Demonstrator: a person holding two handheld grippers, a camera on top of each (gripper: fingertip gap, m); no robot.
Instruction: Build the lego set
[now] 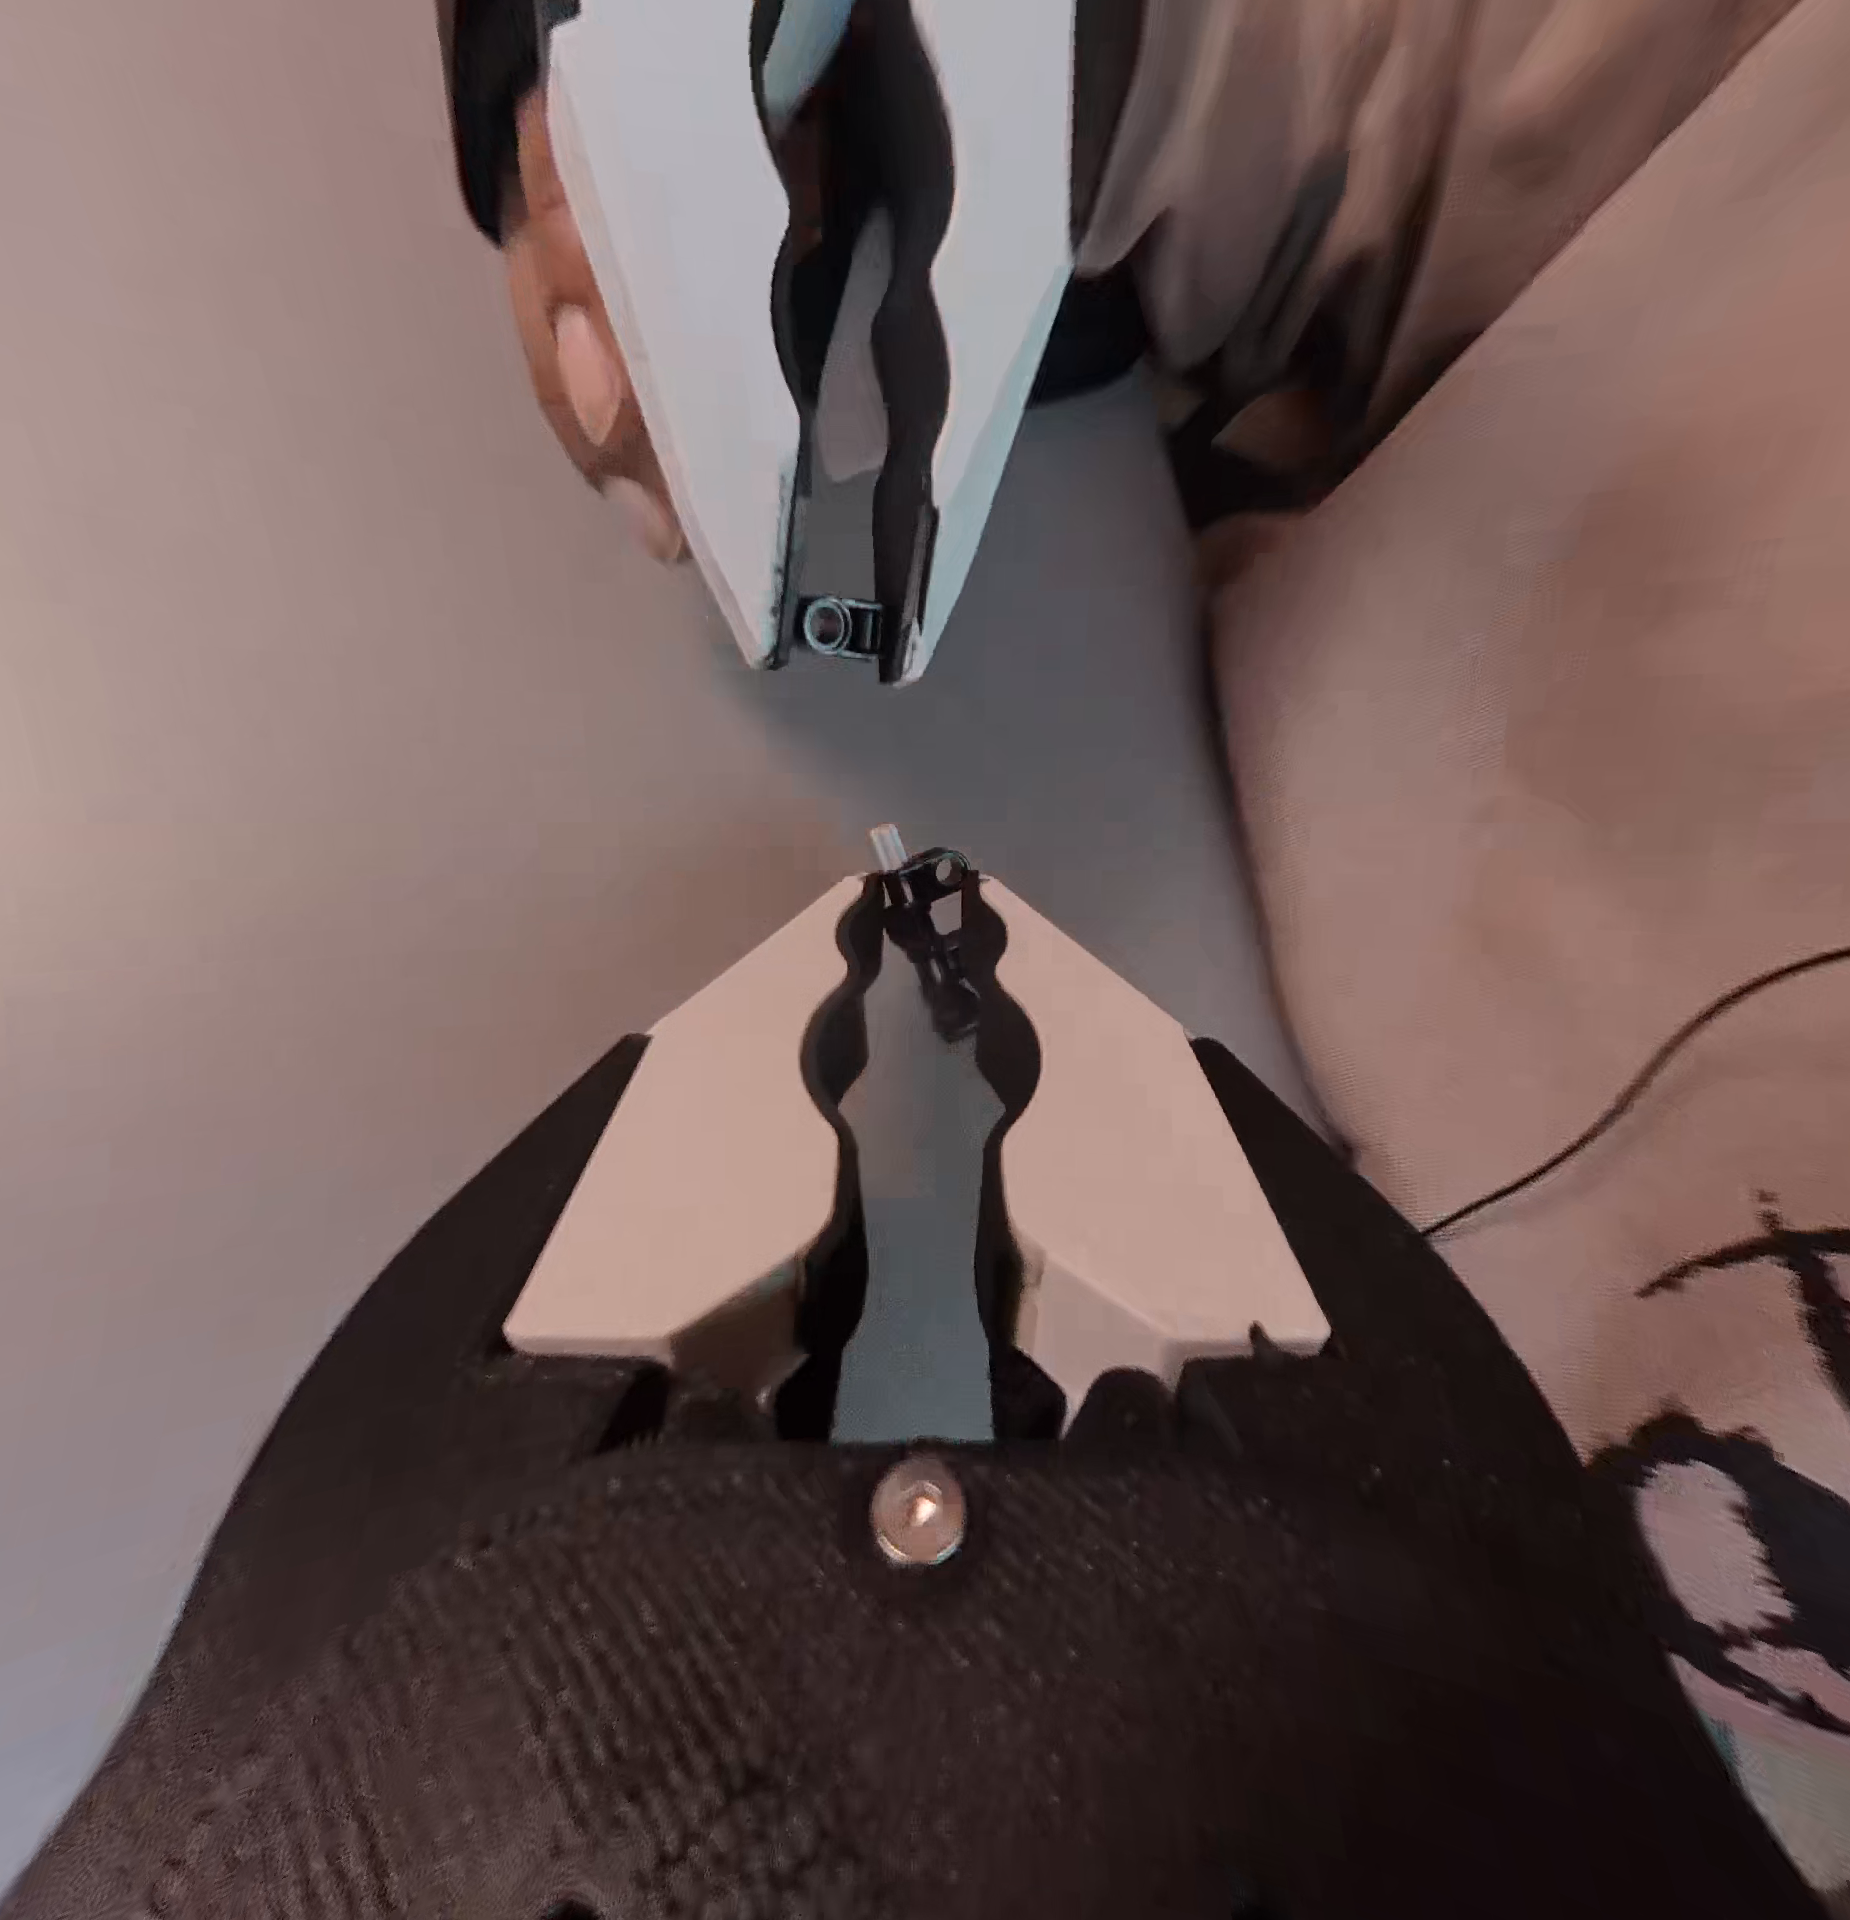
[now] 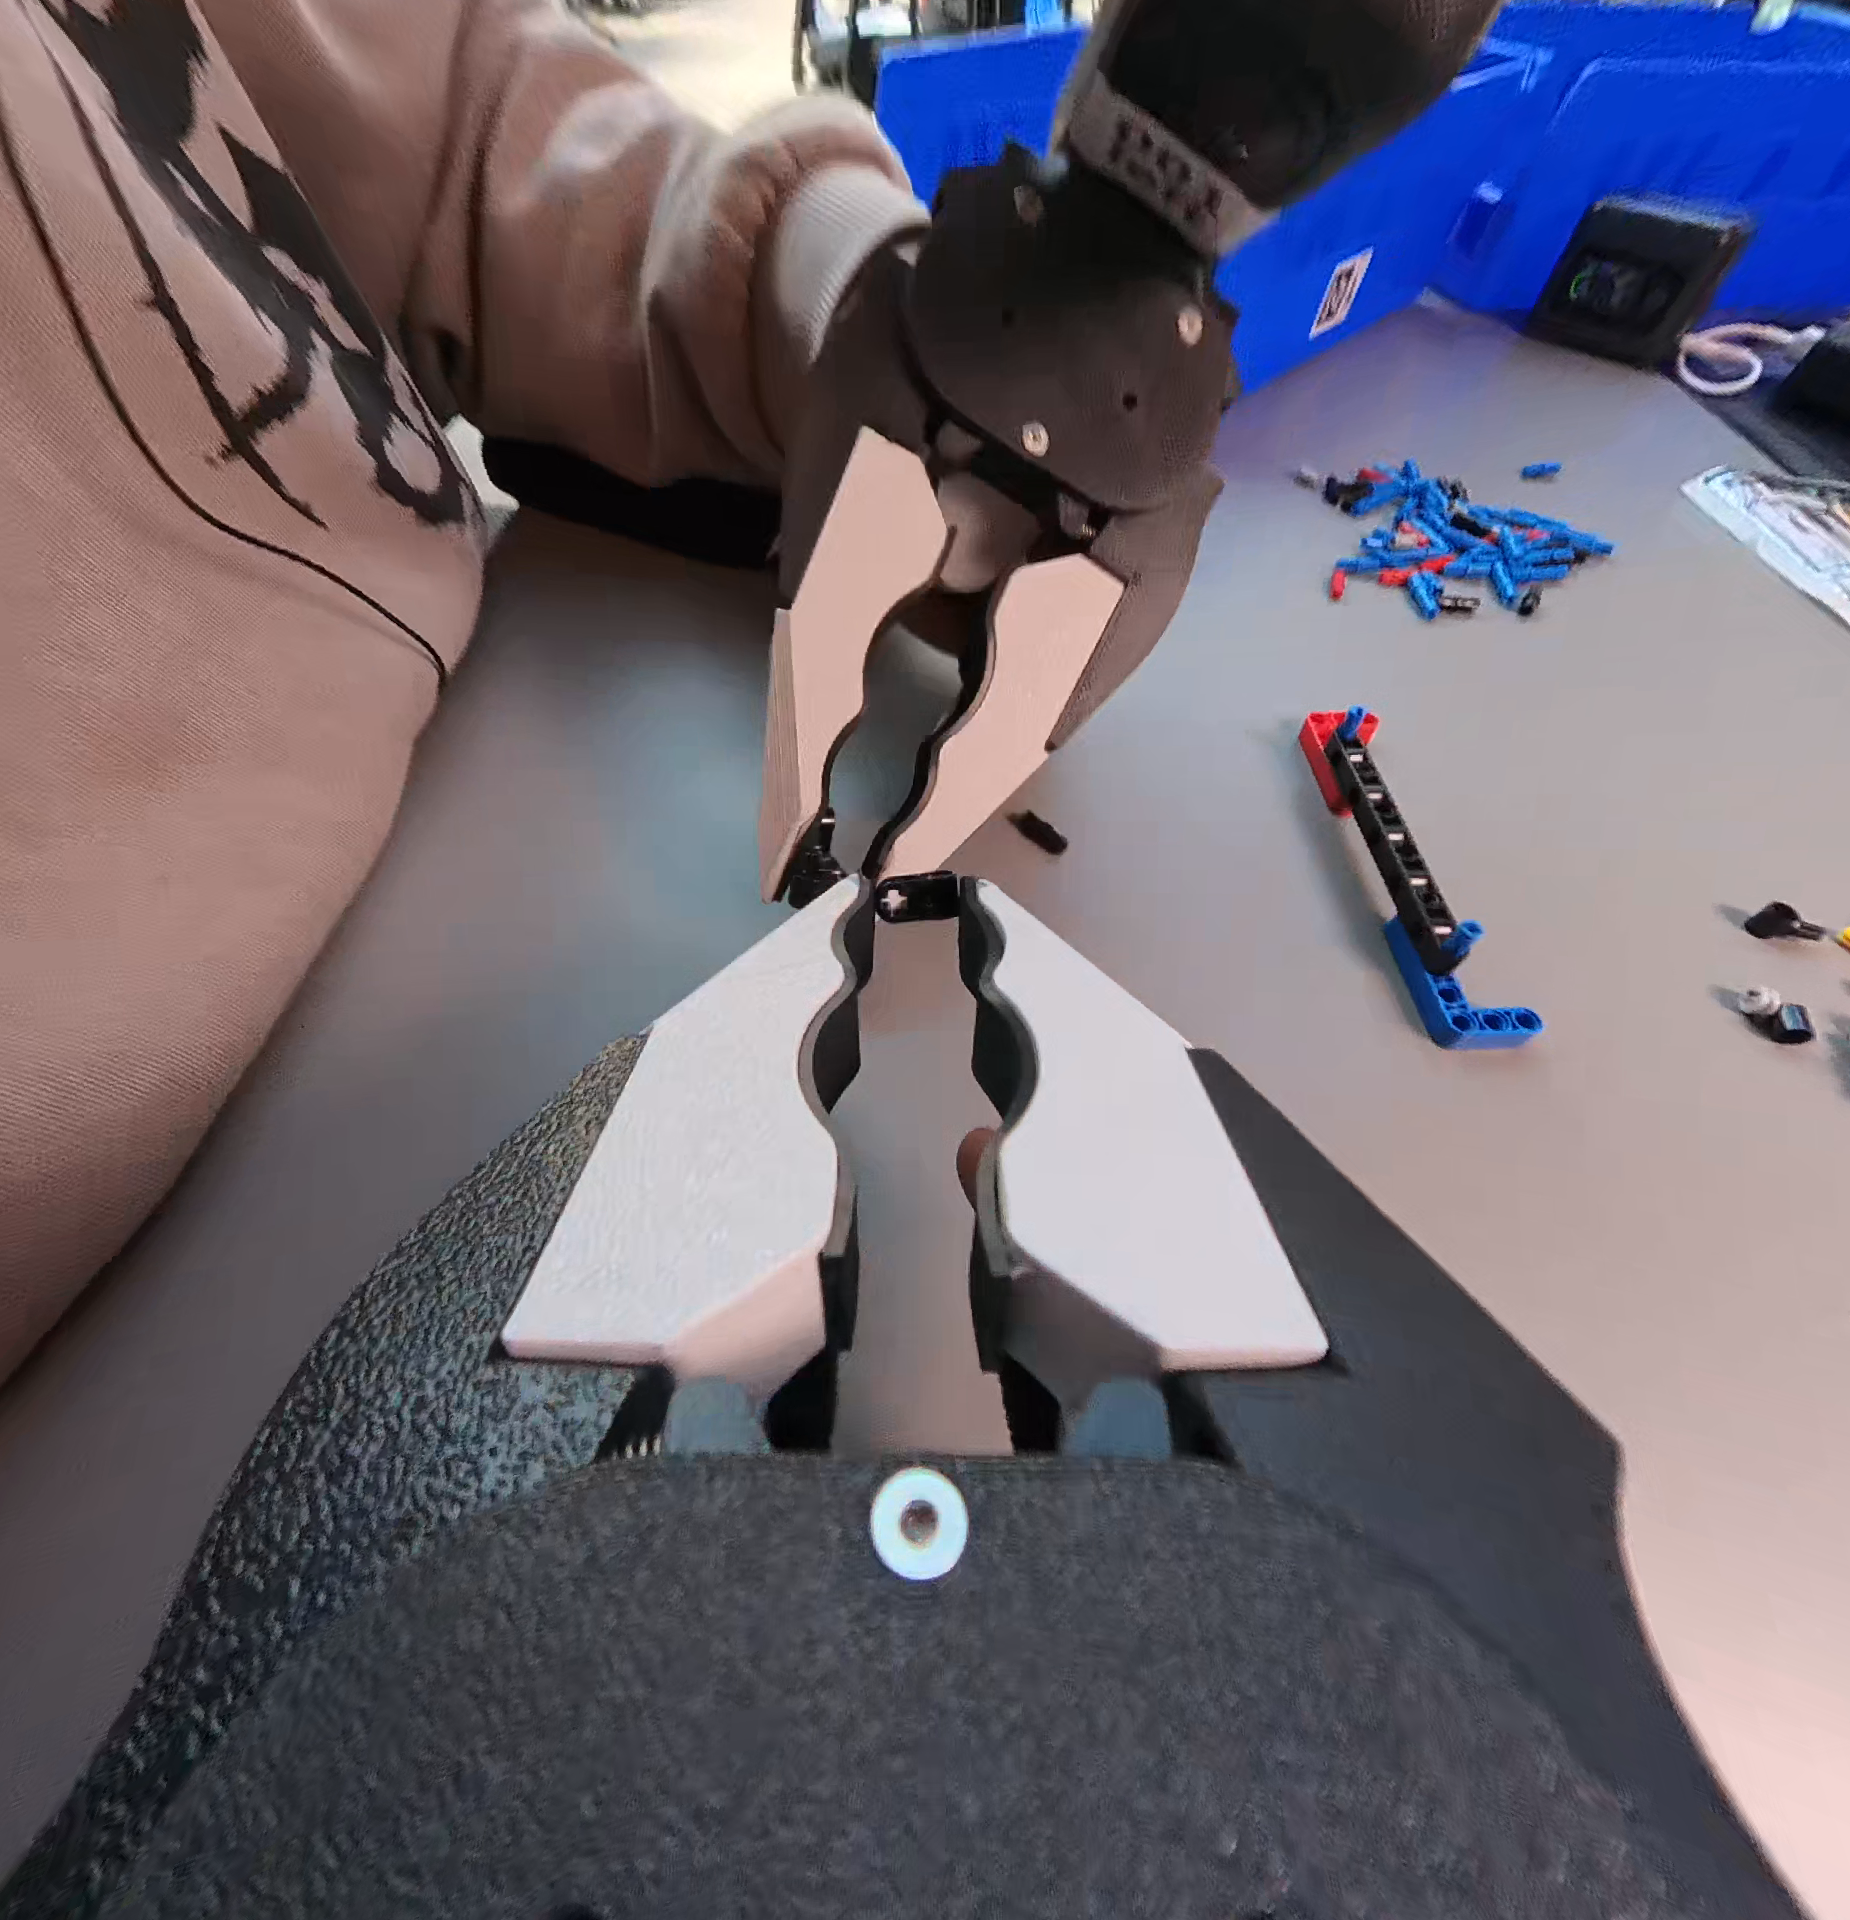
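Right wrist view: right gripper (image 2: 918,896) clamps a black connector (image 2: 916,898) at its fingertips; left gripper (image 2: 836,854), tip-to-tip above the table (image 2: 1420,1195), pinches a black piece (image 2: 809,864)

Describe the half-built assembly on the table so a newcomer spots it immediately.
In the right wrist view, look right of both grippers on the grey table, below the loose pile of blue pins. The assembly is one long black holed beam, red-capped at the far end, blue-angled at the near end.

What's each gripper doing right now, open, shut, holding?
Left gripper: shut on a small black piece with pin.
Right gripper: shut on a small black connector.
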